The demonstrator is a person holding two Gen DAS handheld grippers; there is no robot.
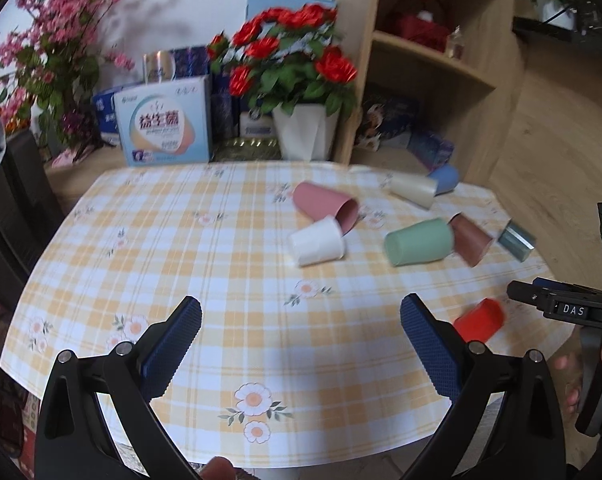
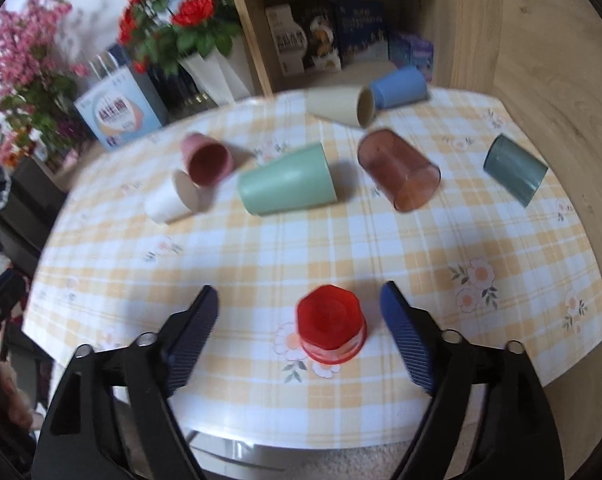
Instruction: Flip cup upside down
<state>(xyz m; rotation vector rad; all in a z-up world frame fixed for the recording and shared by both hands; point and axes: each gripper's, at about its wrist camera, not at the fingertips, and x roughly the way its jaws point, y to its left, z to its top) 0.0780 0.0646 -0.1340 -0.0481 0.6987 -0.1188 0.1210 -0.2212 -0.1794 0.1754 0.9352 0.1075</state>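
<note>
A red cup (image 2: 332, 329) stands upside down on the checked tablecloth (image 2: 301, 248), between the open fingers of my right gripper (image 2: 299, 312), which does not touch it. It also shows in the left wrist view (image 1: 479, 319), at the right. My left gripper (image 1: 301, 322) is open and empty above the cloth. Several cups lie on their sides further back: pink (image 2: 205, 158), white (image 2: 172, 198), green (image 2: 288, 180), brown see-through (image 2: 399, 168), grey-blue (image 2: 515, 170), cream (image 2: 341, 106) and blue (image 2: 399, 87).
Behind the table stand a potted red flower plant (image 1: 297, 80), boxes (image 1: 163, 122) and pink blossoms (image 1: 49, 40). A wooden shelf unit (image 1: 441, 60) with boxes stands at the back right. The table's front edge (image 2: 301, 440) is close to my right gripper.
</note>
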